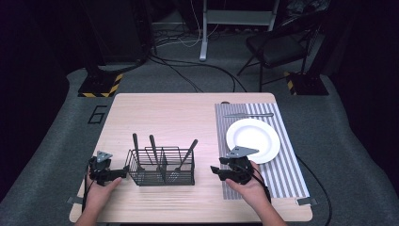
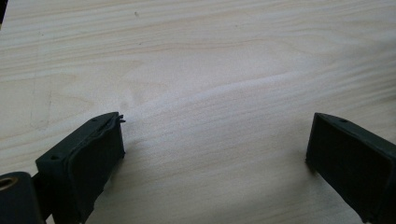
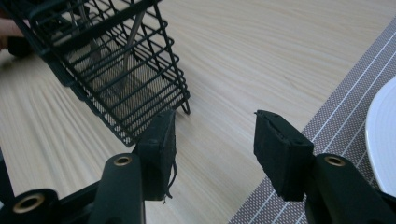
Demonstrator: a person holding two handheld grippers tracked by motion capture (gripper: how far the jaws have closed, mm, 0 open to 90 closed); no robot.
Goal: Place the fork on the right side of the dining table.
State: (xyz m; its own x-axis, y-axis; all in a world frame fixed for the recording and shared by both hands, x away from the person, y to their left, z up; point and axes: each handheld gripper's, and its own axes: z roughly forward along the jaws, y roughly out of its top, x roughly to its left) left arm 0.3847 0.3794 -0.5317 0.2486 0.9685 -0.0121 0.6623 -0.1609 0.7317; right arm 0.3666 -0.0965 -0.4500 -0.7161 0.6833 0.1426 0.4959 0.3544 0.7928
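High view shows a wire caddy (image 1: 161, 165) at lower centre of the frame, with three dark-handled utensils (image 1: 154, 149) standing in it. A striped mat (image 1: 282, 174) lies at right, bearing a white plate (image 1: 254, 140) with a knife (image 1: 248, 115) on the mat just above it.

Left gripper (image 1: 107, 173) rests at lower left, just beside the caddy's left end; its own view has both jaws wide apart over bare table (image 2: 201, 60), nothing between them. Right gripper (image 1: 230, 172) sits at lower centre-right, on the mat's left edge, between caddy and plate. In the right gripper view its jaws stand moderately open and empty, with the caddy (image 3: 116, 70) in the upper left of the frame and the plate's rim (image 3: 380, 135) at the far right.

The work in hand looks like setting the place from the caddy, and no utensil is gripped yet. To do it well, I would steady the caddy with the left gripper so it cannot slide or tip. The right should rise above the handles, come down on one handle alone, close near its top, and lift straight up so the head clears the wire. The handles lean differently, so pick the one nearest the right end, well apart from the others.
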